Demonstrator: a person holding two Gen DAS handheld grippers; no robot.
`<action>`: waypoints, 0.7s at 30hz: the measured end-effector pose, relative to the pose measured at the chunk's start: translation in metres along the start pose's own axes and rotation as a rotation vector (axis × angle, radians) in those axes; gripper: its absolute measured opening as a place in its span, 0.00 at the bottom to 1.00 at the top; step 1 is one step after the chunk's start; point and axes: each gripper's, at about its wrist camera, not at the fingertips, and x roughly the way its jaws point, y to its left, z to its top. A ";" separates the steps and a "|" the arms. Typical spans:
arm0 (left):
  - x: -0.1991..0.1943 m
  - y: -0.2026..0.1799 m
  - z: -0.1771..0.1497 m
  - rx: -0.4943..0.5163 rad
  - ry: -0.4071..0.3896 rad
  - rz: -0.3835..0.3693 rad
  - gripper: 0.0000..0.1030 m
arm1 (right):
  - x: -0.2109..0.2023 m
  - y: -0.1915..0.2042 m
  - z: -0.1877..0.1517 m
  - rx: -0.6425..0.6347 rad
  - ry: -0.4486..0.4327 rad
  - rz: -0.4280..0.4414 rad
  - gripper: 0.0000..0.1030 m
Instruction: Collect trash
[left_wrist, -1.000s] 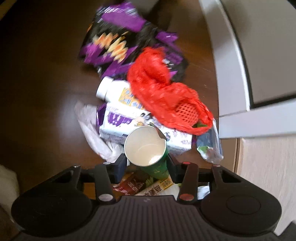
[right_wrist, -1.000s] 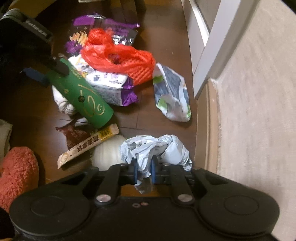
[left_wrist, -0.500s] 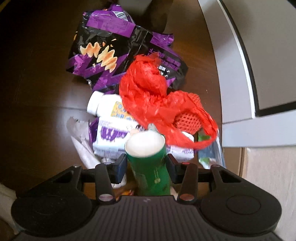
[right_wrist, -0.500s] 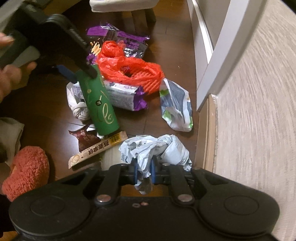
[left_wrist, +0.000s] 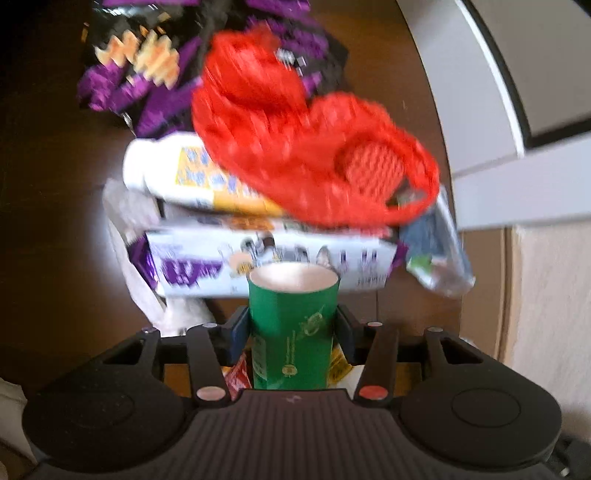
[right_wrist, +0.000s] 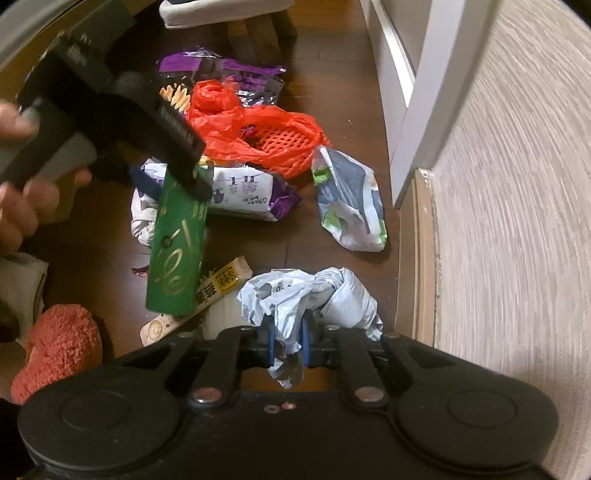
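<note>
The scene is a dark wooden floor (right_wrist: 325, 85) beside a white door frame (right_wrist: 424, 122) and a textured wall.

The left gripper (left_wrist: 291, 328) has a tall green paper cup (left_wrist: 293, 325) between its jaws, and the jaws are opening. In the left wrist view the cup's open mouth faces away from the gripper; in the right wrist view its long axis runs steeply downward from the jaws, base lowest, hanging over a yellow wrapper (right_wrist: 218, 288). The gripping hand (right_wrist: 22, 192) shows at the frame's left edge.

The right gripper (right_wrist: 287, 345) is pinched narrowly on a crumpled grey plastic bag (right_wrist: 310, 295), which bulges forward of the fingers, near the wall's baseboard.

Beyond both grippers lies the remaining litter:
- a white-and-purple pack (left_wrist: 273, 262) just past the cup
- a red net bag (left_wrist: 314, 147) draped over it
- a purple snack bag (left_wrist: 147, 70) farthest out
- a grey-green pouch (right_wrist: 351, 199) toward the door

Judgement: the left gripper is nearer the pile; the pouch lies ahead of the right gripper.
</note>
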 end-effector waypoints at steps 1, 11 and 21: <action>0.004 -0.003 -0.002 0.014 0.009 0.011 0.47 | 0.001 0.001 0.000 0.000 0.001 -0.001 0.12; 0.007 -0.015 -0.023 0.080 -0.020 0.048 0.47 | 0.000 0.006 -0.003 -0.027 -0.005 -0.009 0.12; -0.060 -0.019 -0.038 0.171 -0.160 0.033 0.47 | -0.043 0.020 0.007 -0.127 -0.123 -0.027 0.12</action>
